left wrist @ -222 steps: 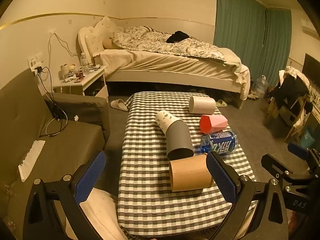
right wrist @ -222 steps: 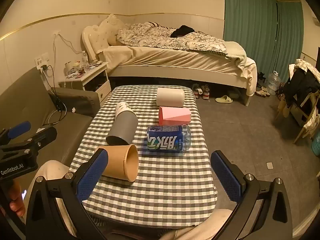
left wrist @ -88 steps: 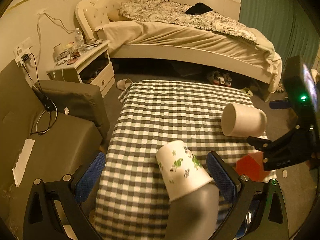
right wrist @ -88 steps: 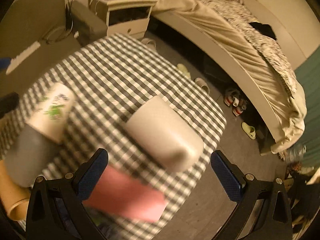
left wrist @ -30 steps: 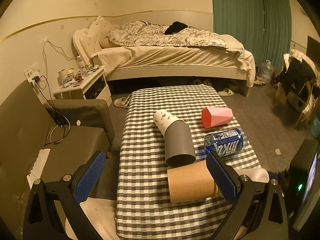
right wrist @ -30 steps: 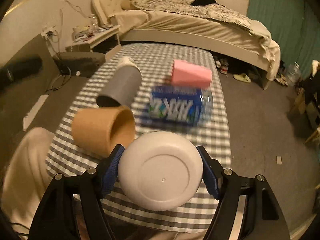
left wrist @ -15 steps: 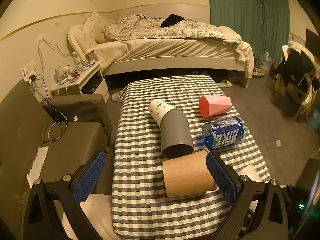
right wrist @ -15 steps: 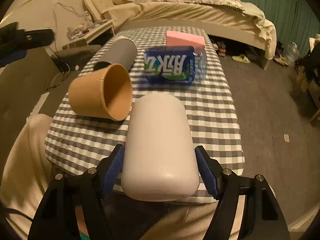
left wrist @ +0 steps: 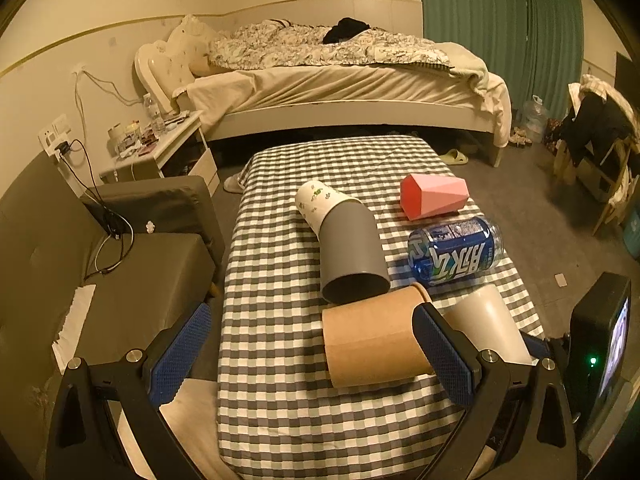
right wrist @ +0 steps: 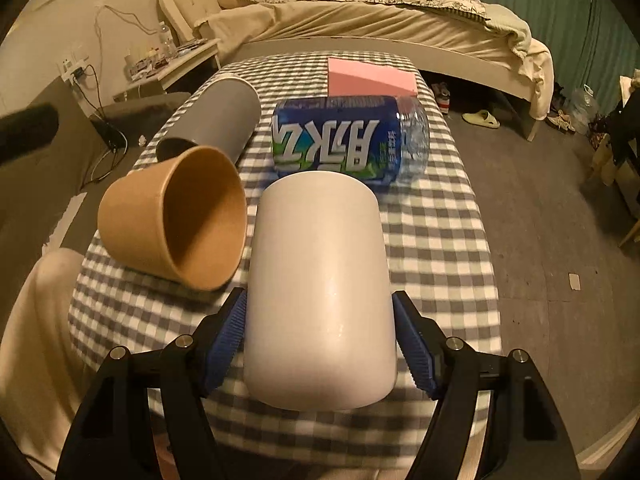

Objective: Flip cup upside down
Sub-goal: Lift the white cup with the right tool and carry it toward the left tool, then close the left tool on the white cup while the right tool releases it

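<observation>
White cup [right wrist: 320, 280] clamped between my right gripper [right wrist: 320, 340] pads, lying along fingers over near edge of checked table [right wrist: 432, 240]. My left gripper [left wrist: 308, 356] spread wide, holding nothing, near same edge. Beside cup, toward left: brown paper cup [right wrist: 176, 216] on side, mouth facing me. Just beyond cup: blue bottle [right wrist: 348, 138] on side, large white Chinese characters on label. Grey cup [right wrist: 224, 120] beyond brown one, pink faceted box [right wrist: 370, 78] farthest.
</observation>
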A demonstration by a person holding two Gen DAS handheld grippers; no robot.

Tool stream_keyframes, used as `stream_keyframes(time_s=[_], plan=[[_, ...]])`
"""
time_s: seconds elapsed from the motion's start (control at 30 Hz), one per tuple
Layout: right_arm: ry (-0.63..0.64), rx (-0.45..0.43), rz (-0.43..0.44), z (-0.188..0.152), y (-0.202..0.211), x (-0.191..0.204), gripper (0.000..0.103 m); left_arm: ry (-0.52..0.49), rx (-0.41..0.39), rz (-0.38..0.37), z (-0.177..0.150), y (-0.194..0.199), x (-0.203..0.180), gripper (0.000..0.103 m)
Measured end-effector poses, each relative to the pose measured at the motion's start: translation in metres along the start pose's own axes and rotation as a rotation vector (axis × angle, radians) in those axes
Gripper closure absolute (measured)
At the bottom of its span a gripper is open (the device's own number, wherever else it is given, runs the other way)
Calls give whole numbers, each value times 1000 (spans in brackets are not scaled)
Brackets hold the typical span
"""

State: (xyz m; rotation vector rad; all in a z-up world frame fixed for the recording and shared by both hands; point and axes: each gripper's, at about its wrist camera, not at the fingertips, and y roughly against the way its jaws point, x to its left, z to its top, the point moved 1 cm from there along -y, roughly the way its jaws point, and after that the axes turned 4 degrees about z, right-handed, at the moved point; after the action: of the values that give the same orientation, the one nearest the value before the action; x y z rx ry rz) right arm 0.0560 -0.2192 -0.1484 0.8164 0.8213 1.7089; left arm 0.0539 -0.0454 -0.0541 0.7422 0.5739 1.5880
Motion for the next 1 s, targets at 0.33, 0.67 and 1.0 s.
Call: stream_keyframes(time_s=[0.33, 0.67, 1.0], plan=[[-48, -153, 30, 8, 54, -10, 17, 19, 7, -28, -1, 7, -10, 0], [-144, -228, -128, -19, 112, -66, 15, 19, 106, -181, -35, 8, -80, 0], [-254, -200, -177, -49, 113, -117, 15, -27, 195, -222, -57, -14, -137, 0]])
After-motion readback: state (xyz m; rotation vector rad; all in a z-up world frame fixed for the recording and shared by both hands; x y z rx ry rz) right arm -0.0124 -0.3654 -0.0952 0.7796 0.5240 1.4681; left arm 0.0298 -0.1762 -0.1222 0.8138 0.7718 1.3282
